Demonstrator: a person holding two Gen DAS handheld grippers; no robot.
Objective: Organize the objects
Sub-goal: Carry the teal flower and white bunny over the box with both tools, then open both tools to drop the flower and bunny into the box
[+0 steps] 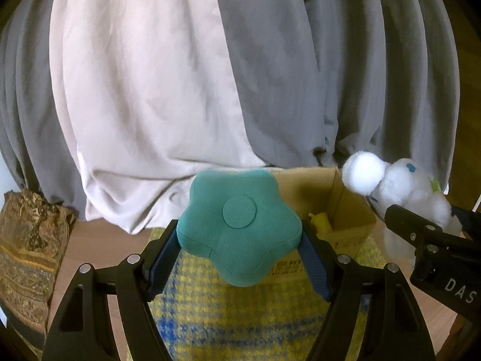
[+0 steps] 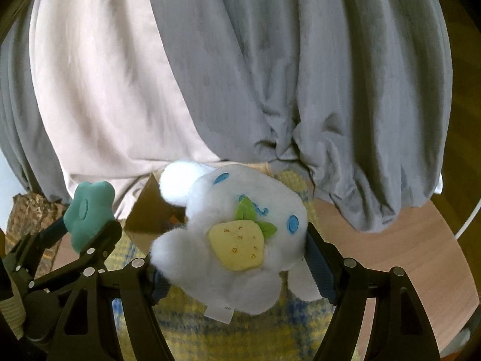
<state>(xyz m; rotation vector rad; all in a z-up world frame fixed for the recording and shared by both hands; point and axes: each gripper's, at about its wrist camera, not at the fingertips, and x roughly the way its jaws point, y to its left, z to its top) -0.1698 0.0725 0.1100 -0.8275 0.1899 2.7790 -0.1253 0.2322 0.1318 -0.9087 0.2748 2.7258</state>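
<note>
Grey curtains (image 1: 375, 75) hang behind yellow-blue cloth (image 1: 240, 325).

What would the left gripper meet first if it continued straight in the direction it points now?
Probably the cardboard box, which lies just behind the green star cushion that the left gripper holds. Depth is unclear, so it might pass above it.

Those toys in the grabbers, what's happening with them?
A person is tidying up toys. The left hand-held gripper is squeezing a green star cushion, and the right hand-held gripper holds a white plush toy. Both are held above a yellow checked cloth, near an open cardboard box.
</note>
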